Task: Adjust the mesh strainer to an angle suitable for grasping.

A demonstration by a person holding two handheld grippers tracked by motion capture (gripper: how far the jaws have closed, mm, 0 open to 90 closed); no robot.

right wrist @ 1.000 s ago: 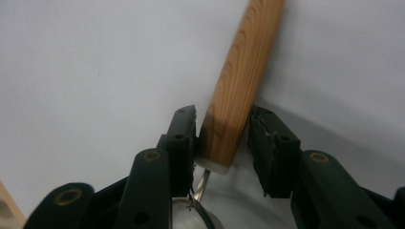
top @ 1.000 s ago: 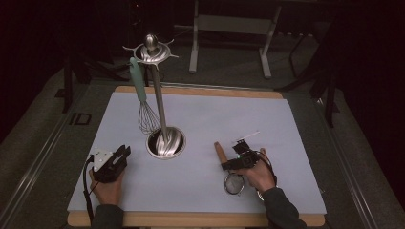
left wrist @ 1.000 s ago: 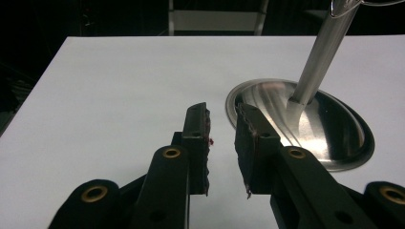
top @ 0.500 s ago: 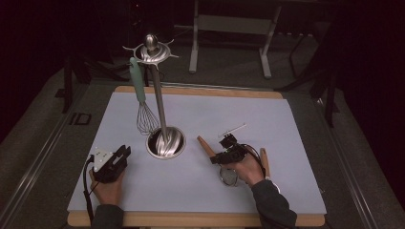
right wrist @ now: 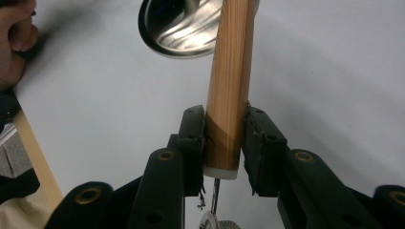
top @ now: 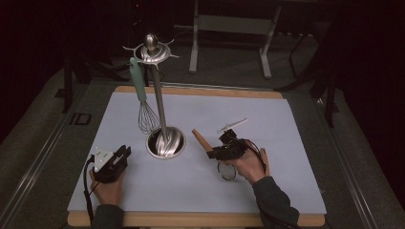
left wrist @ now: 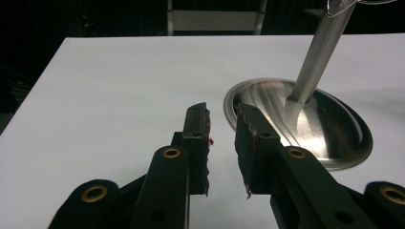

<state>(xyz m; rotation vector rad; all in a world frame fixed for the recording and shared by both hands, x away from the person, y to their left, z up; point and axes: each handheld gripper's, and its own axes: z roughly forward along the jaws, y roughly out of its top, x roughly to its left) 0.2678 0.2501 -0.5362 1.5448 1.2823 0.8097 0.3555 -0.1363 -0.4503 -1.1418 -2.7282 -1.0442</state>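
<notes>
At four o'clock from the steel stand point(top: 165, 141), the right gripper point(top: 213, 151) pinches a wooden-handled strainer point(right wrist: 228, 90); its jaws just closed. The left gripper's point(left wrist: 222, 143) jaws stand apart, holding nothing.

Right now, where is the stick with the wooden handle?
The wooden handle is pinched in the right tongs, lifted off the white mat in the high view, just right of the metal stand's round base.
</notes>
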